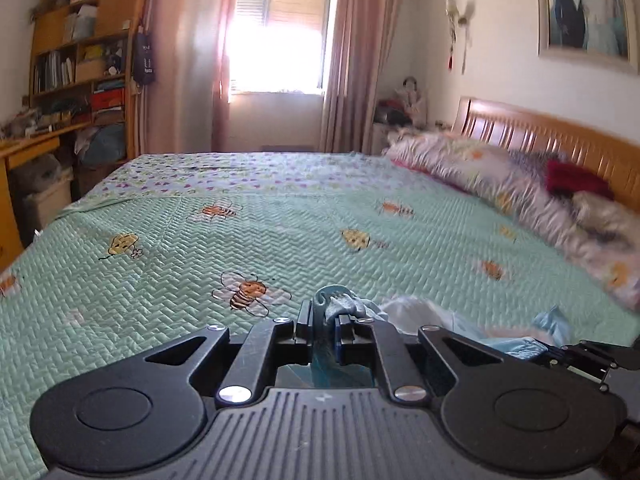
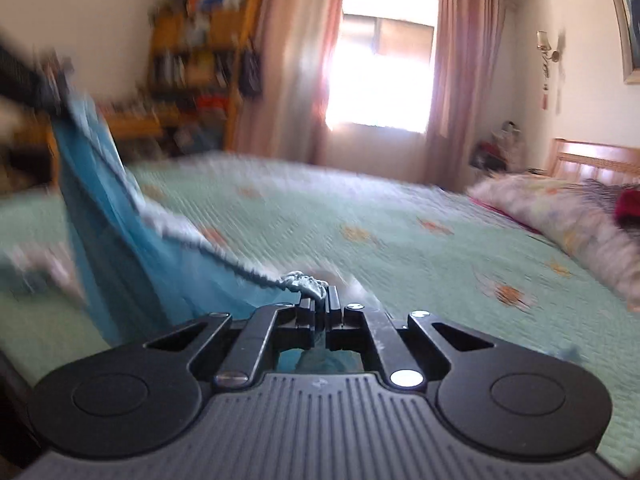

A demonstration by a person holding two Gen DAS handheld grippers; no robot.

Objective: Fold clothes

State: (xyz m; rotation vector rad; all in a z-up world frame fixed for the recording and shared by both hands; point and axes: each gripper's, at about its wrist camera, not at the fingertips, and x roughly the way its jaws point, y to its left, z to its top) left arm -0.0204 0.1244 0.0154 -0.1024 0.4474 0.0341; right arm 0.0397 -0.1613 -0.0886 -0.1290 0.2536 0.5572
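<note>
Bed point(image 1: 280, 240): fills the middle of the room, its quilt spread flat across it.
Headboard point(image 1: 560, 136): at the bed's right end, against the wall.
Bedding roll point(image 1: 480, 176): lies along the headboard, on the bed.
Window point(image 1: 276, 40): behind the bed's far side, a curtain point(image 1: 352, 60) hanging on either side of it.
Bookshelf point(image 1: 80, 48): left of the window, a desk point(image 1: 28, 148) before it at the bed's left end.
Framed picture point(image 1: 584, 12): on the wall above the headboard.
Garment point(image 2: 120, 220): strung above the bed's near edge, between the left hand-held gripper point(image 1: 325, 320) and the right hand-held gripper point(image 2: 320, 308), each clamped on one end of it.
</note>
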